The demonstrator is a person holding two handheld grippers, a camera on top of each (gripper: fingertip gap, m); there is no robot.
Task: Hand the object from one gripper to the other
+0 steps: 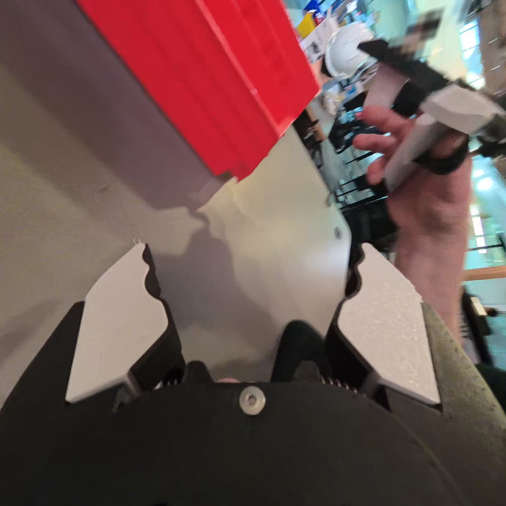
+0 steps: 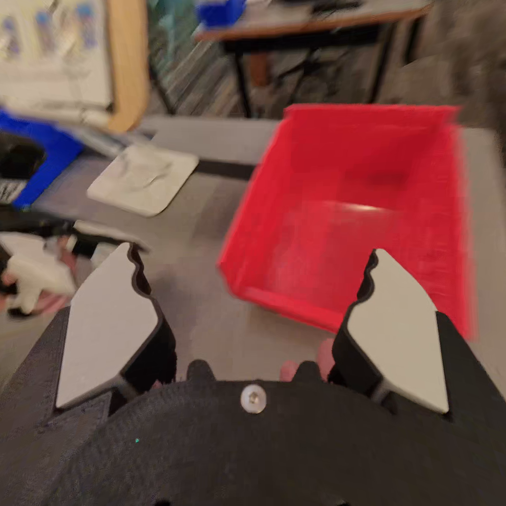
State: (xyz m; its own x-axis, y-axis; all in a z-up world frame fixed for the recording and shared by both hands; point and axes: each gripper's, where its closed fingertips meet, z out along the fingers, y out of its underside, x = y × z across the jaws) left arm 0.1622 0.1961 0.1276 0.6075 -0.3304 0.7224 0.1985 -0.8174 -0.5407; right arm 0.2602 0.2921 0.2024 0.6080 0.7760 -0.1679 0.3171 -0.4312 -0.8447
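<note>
Right wrist view is showing the right tool (image 2: 252, 271) hanging wide open and empty just in front of the red bin (image 2: 356, 213), left tool (image 1: 252, 271) gaping empty beside that bin too, handover object's whereabouts unclear, probably both released.

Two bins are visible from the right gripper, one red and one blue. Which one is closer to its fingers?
The red bin: it sits right ahead of the open right gripper, behind its right finger. The blue one stands farther off at the left edge.

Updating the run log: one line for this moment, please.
left gripper: open, empty | right gripper: open, empty | red bin: on table, no object visible inside
</note>
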